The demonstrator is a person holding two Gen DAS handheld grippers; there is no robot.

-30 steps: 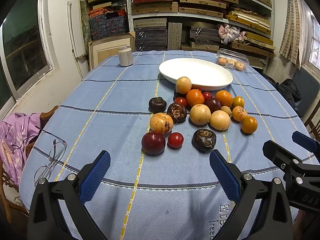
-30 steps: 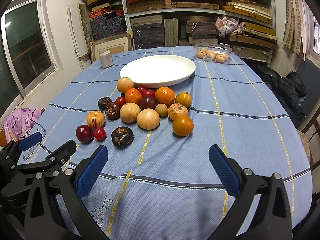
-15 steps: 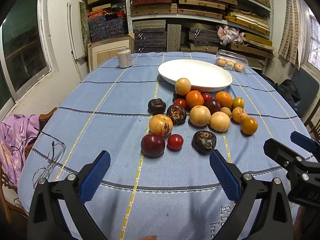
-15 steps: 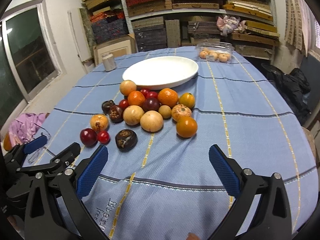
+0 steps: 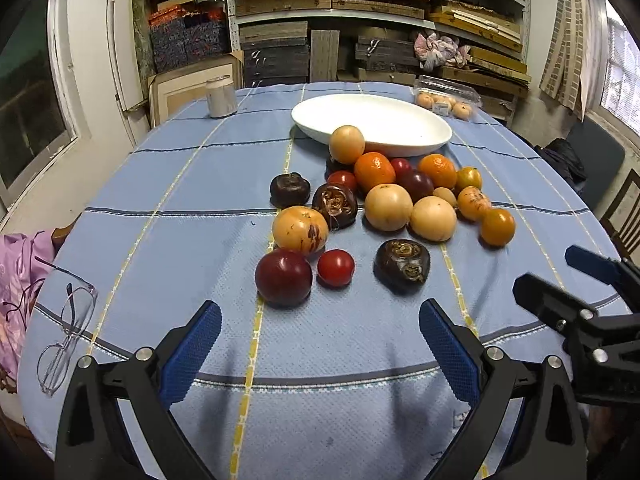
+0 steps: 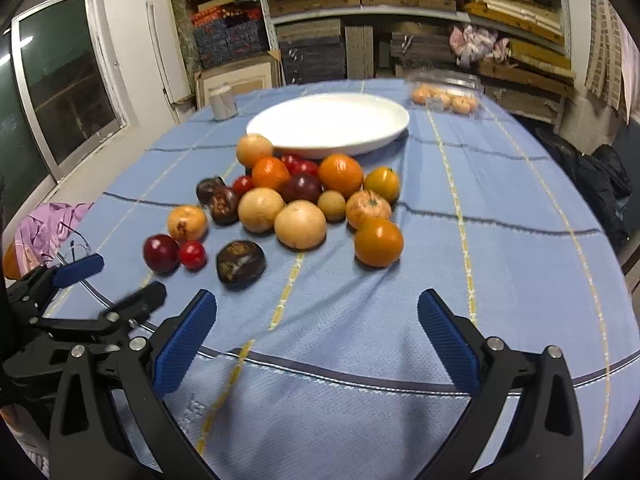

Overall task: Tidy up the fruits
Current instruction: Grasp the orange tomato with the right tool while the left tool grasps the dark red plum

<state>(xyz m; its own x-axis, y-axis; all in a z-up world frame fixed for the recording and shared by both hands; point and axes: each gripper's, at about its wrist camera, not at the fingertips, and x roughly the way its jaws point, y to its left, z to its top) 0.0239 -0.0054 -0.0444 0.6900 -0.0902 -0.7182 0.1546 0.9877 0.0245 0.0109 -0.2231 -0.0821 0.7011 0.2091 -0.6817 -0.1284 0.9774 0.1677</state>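
While low over the tablecloth [image 5: 180,184], left gripper [image 5: 320,344] and right gripper [image 6: 316,330] both wide-jawed, level

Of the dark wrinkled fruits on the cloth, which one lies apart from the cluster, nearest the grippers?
The dark brown wrinkled fruit lying alone on the blue cloth, right of the small red tomato. The other two dark ones sit farther back, beside the pile.

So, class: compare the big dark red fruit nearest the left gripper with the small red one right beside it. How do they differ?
The dark red fruit is clearly larger; the small red fruit is much smaller. The first is deep maroon, the second bright red. The larger sits on a yellow stripe of the tablecloth, the smaller just right of it. Both are round, glossy and ungripped.
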